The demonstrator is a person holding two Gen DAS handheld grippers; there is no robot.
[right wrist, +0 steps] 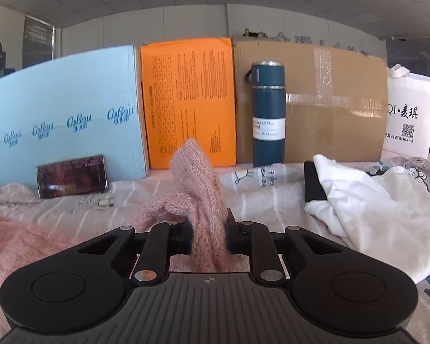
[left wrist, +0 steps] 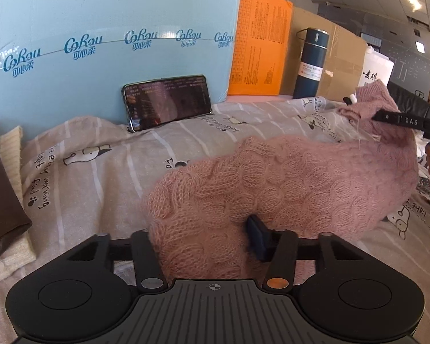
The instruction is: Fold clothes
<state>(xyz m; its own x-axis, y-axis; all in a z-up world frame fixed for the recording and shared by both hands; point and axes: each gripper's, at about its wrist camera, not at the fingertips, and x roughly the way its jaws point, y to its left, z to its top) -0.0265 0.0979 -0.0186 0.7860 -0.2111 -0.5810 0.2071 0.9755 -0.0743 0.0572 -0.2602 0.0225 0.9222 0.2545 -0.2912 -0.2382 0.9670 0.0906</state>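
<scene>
A pink knitted sweater (left wrist: pixel 286 177) lies stretched across the printed bedsheet (left wrist: pixel 100 172). My left gripper (left wrist: pixel 206 238) is shut on the sweater's near end; knit bulges between the fingers and hides the left one. My right gripper (right wrist: pixel 207 235) is shut on the sweater's other end (right wrist: pixel 200 200), which stands up in a bunch between the fingers. The right gripper also shows in the left wrist view (left wrist: pixel 358 107), holding that end lifted above the sheet at the far right.
A phone (left wrist: pixel 167 101) leans on a light blue box (left wrist: pixel 100 43). An orange box (right wrist: pixel 186 100), a cardboard box (right wrist: pixel 329 100), a blue vacuum bottle (right wrist: pixel 268 114) and a white bag (right wrist: pixel 410 114) stand behind. White clothes (right wrist: pixel 372 206) lie at the right. A brown item (left wrist: pixel 3 195) is at the left.
</scene>
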